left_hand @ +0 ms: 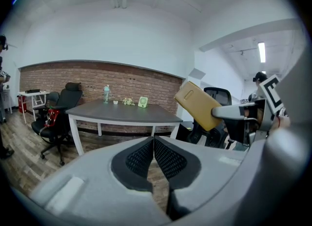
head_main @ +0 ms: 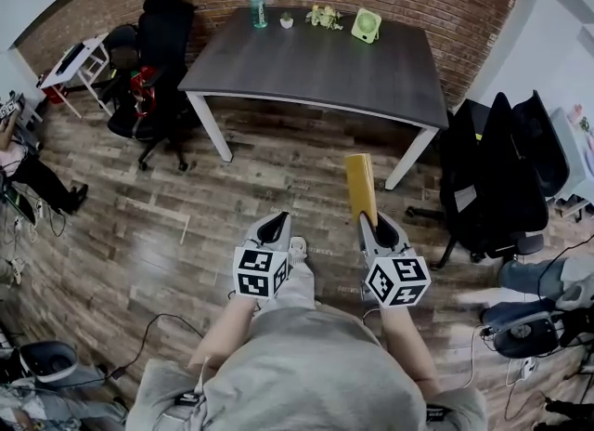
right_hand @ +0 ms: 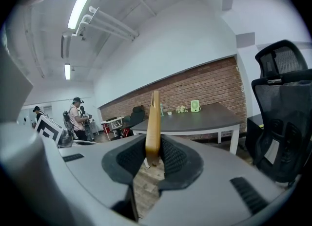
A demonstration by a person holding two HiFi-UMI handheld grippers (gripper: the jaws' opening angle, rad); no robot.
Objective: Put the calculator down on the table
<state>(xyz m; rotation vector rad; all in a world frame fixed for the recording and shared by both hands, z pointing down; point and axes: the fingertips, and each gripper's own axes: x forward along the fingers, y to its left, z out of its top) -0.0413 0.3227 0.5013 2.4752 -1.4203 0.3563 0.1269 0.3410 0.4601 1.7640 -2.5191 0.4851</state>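
- The left gripper (head_main: 275,227), near and left, is clenched on nothing; its pads meet with no object between them.
- Just right of it, the right gripper (head_main: 378,227) clamps the near end of the calculator (head_main: 360,188). The calculator stands on edge and juts far past the pads, over the floor and well short of the table.
- With so short a bite, the calculator could pivot or slide out if swung.
- The black chair (head_main: 506,164) at right stands near the path, and brushing it could knock the calculator loose.
- On the table (head_main: 316,71), a bottle (head_main: 257,6) and a fan (head_main: 366,25) sit at the far edge; reaching that far risks toppling them.
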